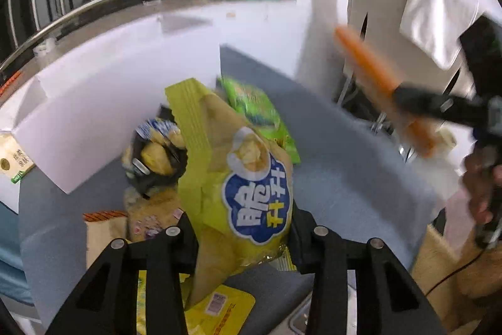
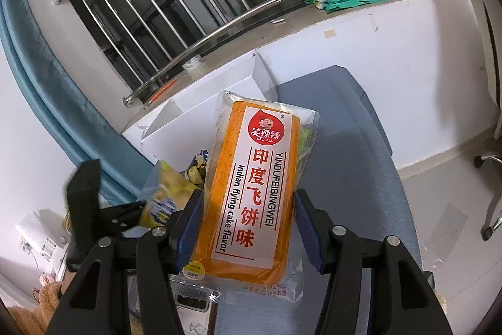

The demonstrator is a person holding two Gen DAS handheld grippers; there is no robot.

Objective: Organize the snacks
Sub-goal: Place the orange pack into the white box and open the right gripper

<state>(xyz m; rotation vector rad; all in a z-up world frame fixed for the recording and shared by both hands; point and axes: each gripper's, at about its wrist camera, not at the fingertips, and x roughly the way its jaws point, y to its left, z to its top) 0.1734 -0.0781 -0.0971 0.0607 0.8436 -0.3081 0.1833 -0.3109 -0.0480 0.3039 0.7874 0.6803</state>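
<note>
Left wrist view: the left gripper [image 1: 241,236] has its jaws pinched on the lower part of a yellow chip bag [image 1: 241,178], which stands up between the fingers above the blue-grey table [image 1: 345,178]. A puffy, air-filled bag like this is probably very light, crinkly and slick, with fragile chips inside, so a gentle hold on the body or the crimped seam looks safest. Behind it lie a green bag [image 1: 260,112] and a dark bag [image 1: 157,153], beside the white box [image 1: 109,103]. More packets lie below.

Right wrist view: the right gripper [image 2: 244,228] is clamped on the long sides of an orange cake pack [image 2: 251,184], held up over the table [image 2: 345,162] with the box [image 2: 200,115] beyond. The pack looks flat and fairly stiff, its clear wrapper likely slippery, so gripping across the firm middle rather than the loose film ends seems wise. The chip bag [image 2: 166,190] shows at left.
</note>
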